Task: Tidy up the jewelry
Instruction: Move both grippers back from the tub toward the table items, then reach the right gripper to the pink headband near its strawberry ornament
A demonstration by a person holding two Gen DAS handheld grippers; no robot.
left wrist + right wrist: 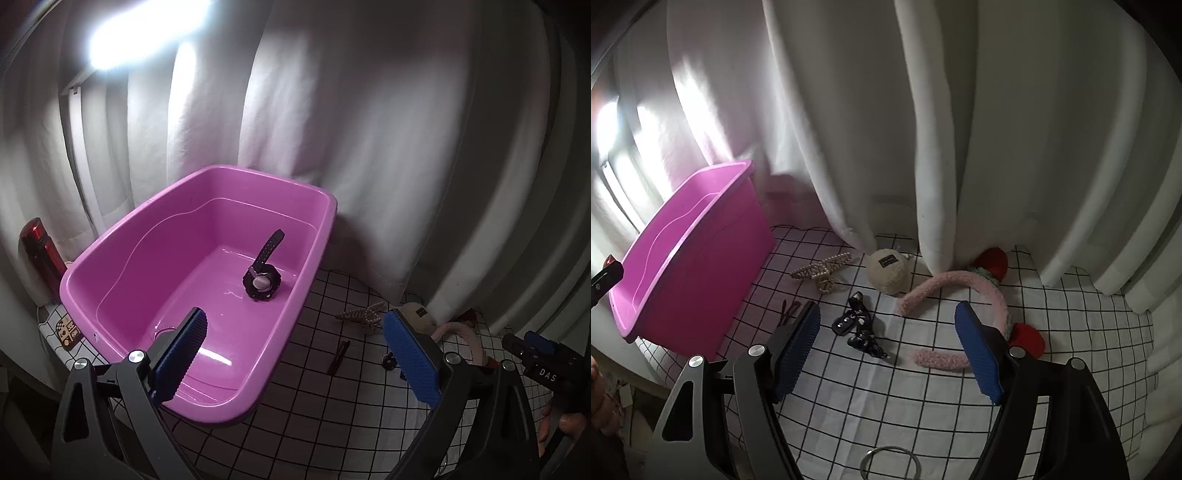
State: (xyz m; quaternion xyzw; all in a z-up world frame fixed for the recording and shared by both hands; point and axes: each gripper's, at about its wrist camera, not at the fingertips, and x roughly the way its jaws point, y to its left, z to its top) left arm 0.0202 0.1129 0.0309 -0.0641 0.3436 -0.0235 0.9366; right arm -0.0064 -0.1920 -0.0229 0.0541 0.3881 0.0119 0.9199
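Left wrist view: the left gripper (293, 354) hangs with jaws wide and empty above the pink tub (110, 240); one black watch (263, 281) already lies on the tub's floor — the only piece stowed so far.

Right wrist view: the right gripper (886, 349) is likewise spread and holds nothing, over the checked table (1071, 332); pearl hair claw (822, 271), black key fob (862, 326), cream pom-pom (888, 270) and pink fuzzy headband (956, 280) all remain outside the tub — most sorting is judged still ahead.
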